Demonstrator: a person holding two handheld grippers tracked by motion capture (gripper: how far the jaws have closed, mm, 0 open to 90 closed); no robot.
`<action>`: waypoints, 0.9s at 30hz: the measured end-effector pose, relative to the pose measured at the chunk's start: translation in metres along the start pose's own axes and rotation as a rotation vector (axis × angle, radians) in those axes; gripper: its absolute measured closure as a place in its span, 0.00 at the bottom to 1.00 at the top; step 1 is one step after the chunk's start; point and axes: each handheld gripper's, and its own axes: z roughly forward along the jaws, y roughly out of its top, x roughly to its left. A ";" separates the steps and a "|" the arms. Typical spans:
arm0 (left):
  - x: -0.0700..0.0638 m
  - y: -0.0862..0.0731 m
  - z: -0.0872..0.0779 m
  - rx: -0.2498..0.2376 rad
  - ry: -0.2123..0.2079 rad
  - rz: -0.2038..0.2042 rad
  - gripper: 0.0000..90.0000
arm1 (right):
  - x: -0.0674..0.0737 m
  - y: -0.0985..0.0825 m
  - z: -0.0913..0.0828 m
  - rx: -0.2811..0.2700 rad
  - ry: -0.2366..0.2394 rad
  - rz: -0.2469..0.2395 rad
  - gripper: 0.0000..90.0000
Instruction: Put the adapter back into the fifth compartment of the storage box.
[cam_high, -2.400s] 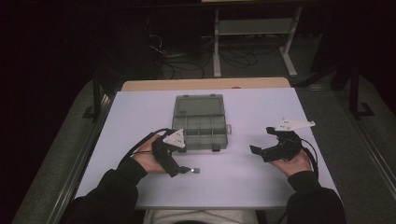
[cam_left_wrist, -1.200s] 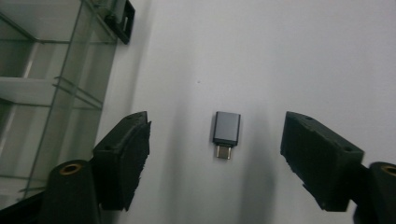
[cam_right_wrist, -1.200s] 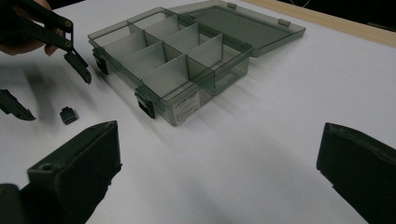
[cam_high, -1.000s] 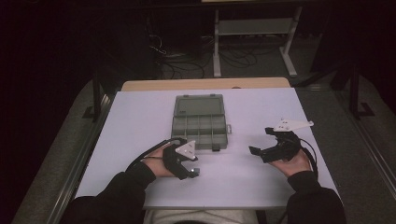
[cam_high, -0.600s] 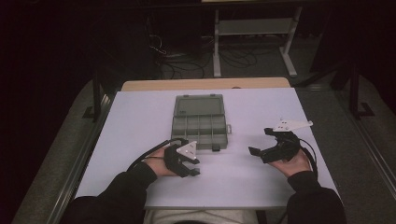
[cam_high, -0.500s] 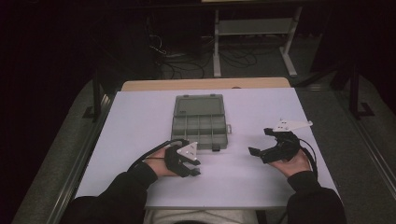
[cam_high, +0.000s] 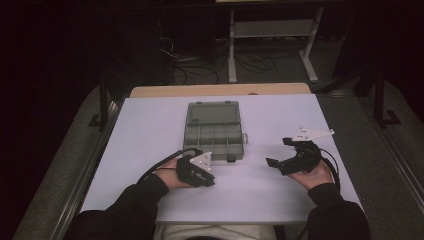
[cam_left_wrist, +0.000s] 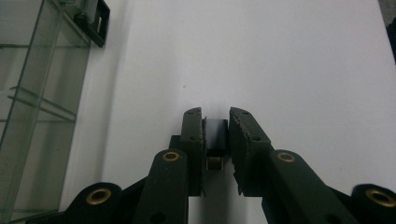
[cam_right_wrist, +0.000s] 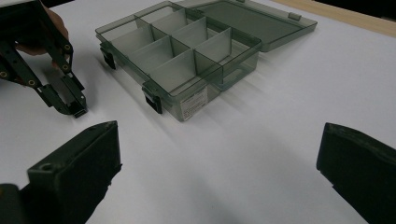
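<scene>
- Holding a small dark block (cam_left_wrist: 215, 133) is the left gripper (cam_left_wrist: 215, 122), whose two black jaws have just been closing and now press on the block from both sides.
- There is one block, and it sits between the jaw tips just above the white table (cam_high: 150, 125).
- In the right gripper view the same left gripper (cam_right_wrist: 74, 108) points down at the table with the little piece at its tip, just beside the near left corner of the box (cam_right_wrist: 187, 56).
- There is one box (cam_high: 214, 131), grey and see-through, lying in the middle of the table with its lid (cam_high: 212, 113) folded flat open on the far side.
- The box has two rows of small bins inside, and two black clips show on its near side.
- There are two grippers and two hands, one for each.
- The left hand (cam_high: 172, 176) rests low on the table, just in front of the box's near left corner, with the sleeve coming in from the bottom.
- The right gripper (cam_high: 280, 152) is spread wide with nothing between its jaws.
- The right hand (cam_high: 312, 175) sits on the table well to the right of the box, with the gripper pointing left toward it.
</scene>
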 end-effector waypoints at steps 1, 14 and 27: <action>-0.001 0.000 0.000 0.003 0.000 -0.001 0.84 | 0.000 0.000 0.000 0.000 0.000 0.000 0.00; -0.004 0.006 -0.011 -0.024 -0.019 0.005 0.84 | 0.000 0.000 0.000 0.005 0.002 0.001 0.00; -0.002 0.011 -0.029 -0.051 -0.018 0.007 0.84 | -0.001 -0.001 0.000 0.005 0.003 0.003 0.00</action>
